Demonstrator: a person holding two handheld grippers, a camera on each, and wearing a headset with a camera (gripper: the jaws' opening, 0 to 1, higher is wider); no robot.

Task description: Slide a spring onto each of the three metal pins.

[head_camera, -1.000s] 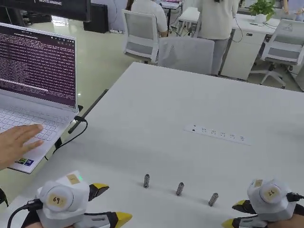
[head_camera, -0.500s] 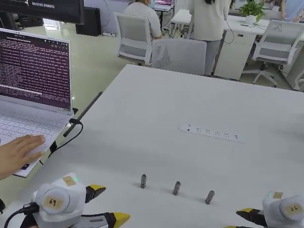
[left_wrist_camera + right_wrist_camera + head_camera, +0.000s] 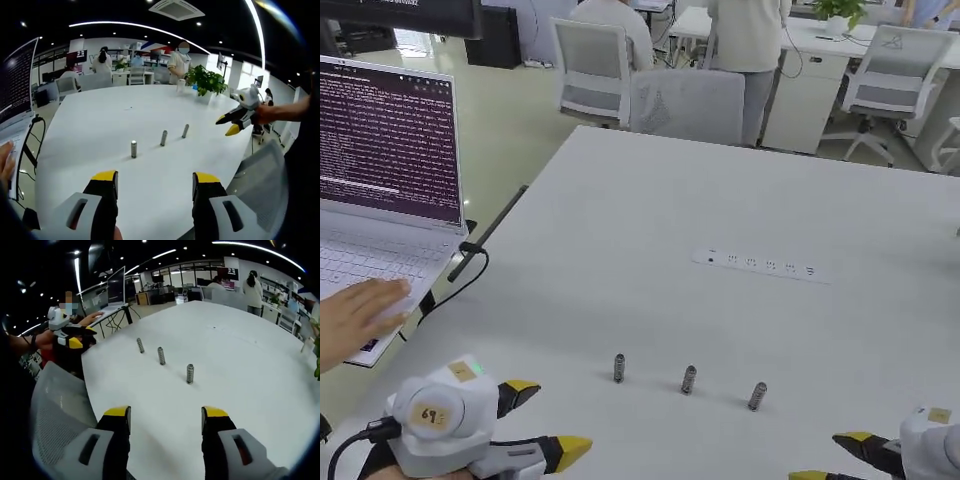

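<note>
Head view puts the left gripper point(image 3: 548, 418) at the near left corner of the desk point(image 3: 720, 200), lying low and aimed inward to the right. Its yellow-tipped jaws are spread wide with nothing between them. The right gripper point(image 3: 828, 458) peeks in at the near right corner, pointed back toward the left. Its jaws are likewise parted and empty (only its front end is in sight from up here).

Between the two, close to the near edge, three springs stand upright in a row, spaced apart: the left spring point(image 3: 619, 368), the middle spring point(image 3: 689, 379) and the right spring point(image 3: 757, 396). Whether a pin sits inside each I cannot tell. Neither gripper touches them.

From the left gripper view, the row runs away ahead of the spread jaws, with bare white desk in between. The right gripper view shows the same from the other end.

Past the springs the desk runs wide and bare to a white power strip point(image 3: 760, 266) near its middle. Off the left edge sits an open laptop point(image 3: 380, 150) with a bare hand point(image 3: 355, 315) on its keys, and a black cable point(image 3: 460, 285) trails beside that edge.
</note>
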